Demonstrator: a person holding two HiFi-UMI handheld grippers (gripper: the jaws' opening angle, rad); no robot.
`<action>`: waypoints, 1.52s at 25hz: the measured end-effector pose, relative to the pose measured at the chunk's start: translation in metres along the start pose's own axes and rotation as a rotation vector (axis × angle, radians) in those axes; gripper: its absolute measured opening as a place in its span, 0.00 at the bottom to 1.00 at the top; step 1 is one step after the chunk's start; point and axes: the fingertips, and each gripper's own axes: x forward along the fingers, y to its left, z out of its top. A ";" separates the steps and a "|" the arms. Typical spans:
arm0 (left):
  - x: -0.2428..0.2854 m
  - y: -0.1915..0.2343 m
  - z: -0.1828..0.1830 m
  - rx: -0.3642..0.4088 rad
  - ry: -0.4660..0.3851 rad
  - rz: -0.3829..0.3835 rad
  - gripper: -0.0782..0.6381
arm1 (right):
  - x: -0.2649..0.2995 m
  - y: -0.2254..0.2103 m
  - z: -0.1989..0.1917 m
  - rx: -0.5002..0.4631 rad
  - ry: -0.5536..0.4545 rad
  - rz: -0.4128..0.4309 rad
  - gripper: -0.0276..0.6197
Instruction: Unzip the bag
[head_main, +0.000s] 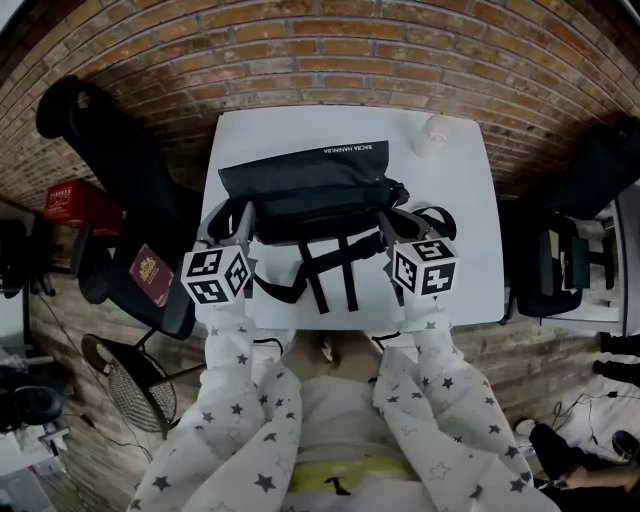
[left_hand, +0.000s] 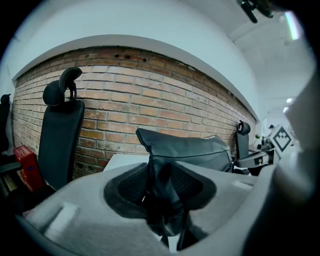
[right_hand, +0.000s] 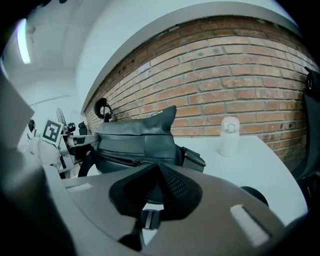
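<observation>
A black bag (head_main: 305, 190) lies across the middle of the white table (head_main: 470, 270), its straps (head_main: 330, 270) trailing toward me. My left gripper (head_main: 243, 215) is at the bag's left end. In the left gripper view its pads (left_hand: 127, 187) are shut on a bunched fold of the bag's black fabric (left_hand: 162, 180). My right gripper (head_main: 385, 222) is at the bag's right end. In the right gripper view, its jaws (right_hand: 159, 172) are pressed together on a small grey tab (right_hand: 150, 218) that looks like the zipper pull. The zipper line (right_hand: 125, 161) runs along the bag's front.
A white bottle (head_main: 435, 135) stands at the table's far right corner, also in the right gripper view (right_hand: 230, 136). Black office chairs (head_main: 110, 180) flank the table, one with a red booklet (head_main: 150, 272) on its seat. A brick wall (head_main: 320, 50) runs behind.
</observation>
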 end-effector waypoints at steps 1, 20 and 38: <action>0.000 0.001 0.000 0.000 -0.001 0.003 0.31 | -0.001 -0.002 0.000 0.003 -0.002 -0.007 0.07; -0.002 0.006 0.001 0.010 -0.009 0.047 0.31 | -0.016 -0.038 0.003 0.049 -0.030 -0.129 0.07; -0.012 -0.009 0.002 0.025 -0.011 0.112 0.36 | -0.024 -0.038 0.023 0.003 -0.134 -0.019 0.23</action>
